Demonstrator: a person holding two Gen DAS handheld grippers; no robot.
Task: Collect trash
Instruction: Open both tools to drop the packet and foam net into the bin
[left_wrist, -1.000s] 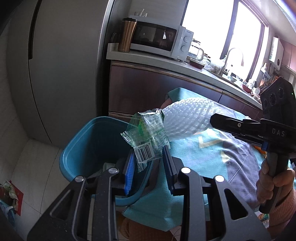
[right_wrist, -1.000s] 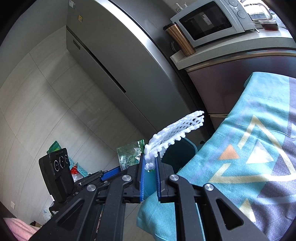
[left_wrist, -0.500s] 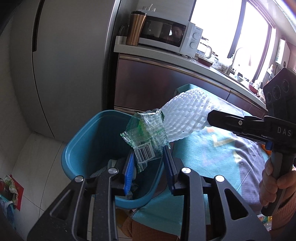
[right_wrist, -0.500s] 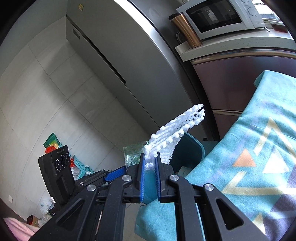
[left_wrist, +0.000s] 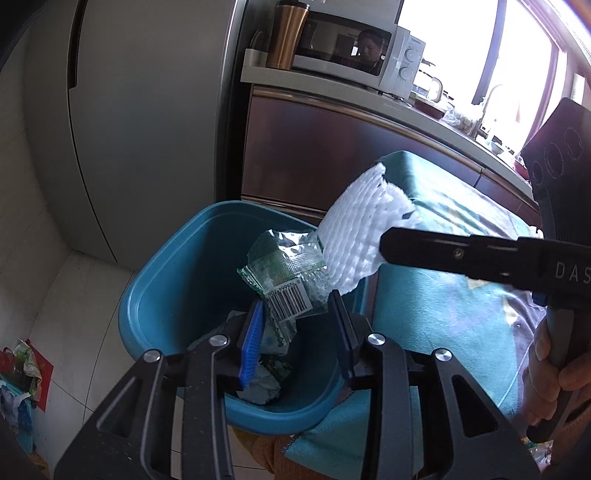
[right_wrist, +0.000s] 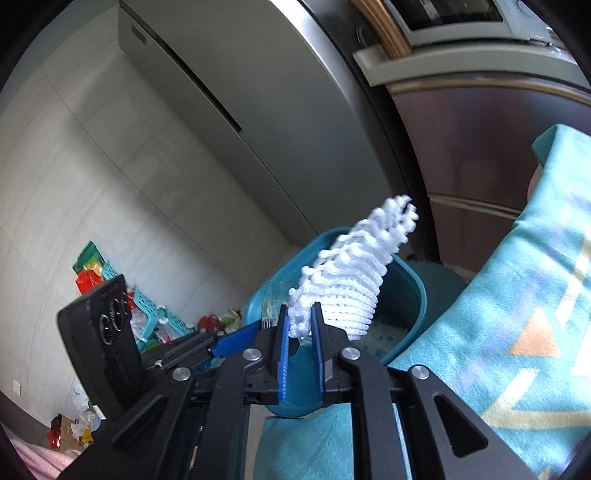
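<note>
1. My left gripper (left_wrist: 297, 321), jaws just widening, loosely brackets the clear wrapper (left_wrist: 286, 275) above the blue bin (left_wrist: 166, 288).
2. My right gripper (right_wrist: 301, 326), jaws easing apart, still touches the white foam net (right_wrist: 351, 280) over that bin.

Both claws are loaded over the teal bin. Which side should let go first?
Left, probably. The left claw hangs over the bin opening with the clear wrapper loose between its jaws. The right claw holds the white foam net nearer the rim.
</note>
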